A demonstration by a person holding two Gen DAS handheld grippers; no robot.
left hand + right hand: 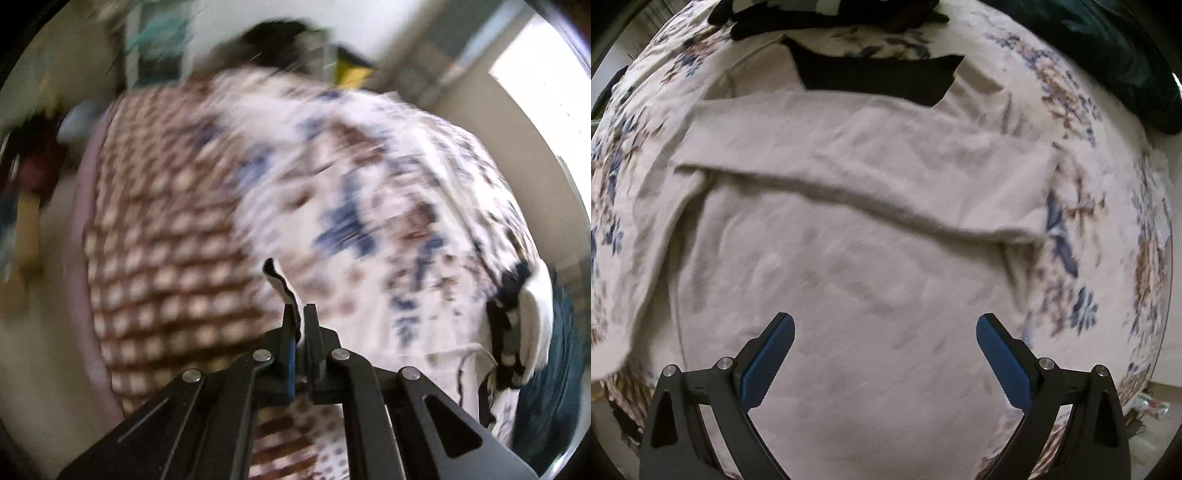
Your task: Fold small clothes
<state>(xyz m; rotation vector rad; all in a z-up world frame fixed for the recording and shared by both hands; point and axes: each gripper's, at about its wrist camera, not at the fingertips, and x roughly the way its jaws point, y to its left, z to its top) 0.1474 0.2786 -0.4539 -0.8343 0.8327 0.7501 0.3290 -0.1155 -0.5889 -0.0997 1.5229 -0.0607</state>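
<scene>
While left gripper [300,312] pinches a cloth edge [282,282], right gripper [885,332] hangs spread over the shirt [849,258].
Shirt lies flat on floral bedspread [1071,229], directly ahead of right fingers, sleeve [857,177] folded crosswise; right is nearer.

On my right wrist feed: pale beige garment [857,229], plain, no print, with a black panel [875,79] at its far edge. I read the bedsheet [1067,221] around the garment as white with blue and brown floral print. Beyond the garment, dark black clothes [831,14]; far right of it, a deep teal fabric [1108,48]. Gripper pads [768,362] blue, arms black.

Left wrist feed, blurred: brown-and-cream checked cover [159,236] left of the floral sheet. A scrap of white cloth with a dark edge [282,282] shows between black fingers.
</scene>
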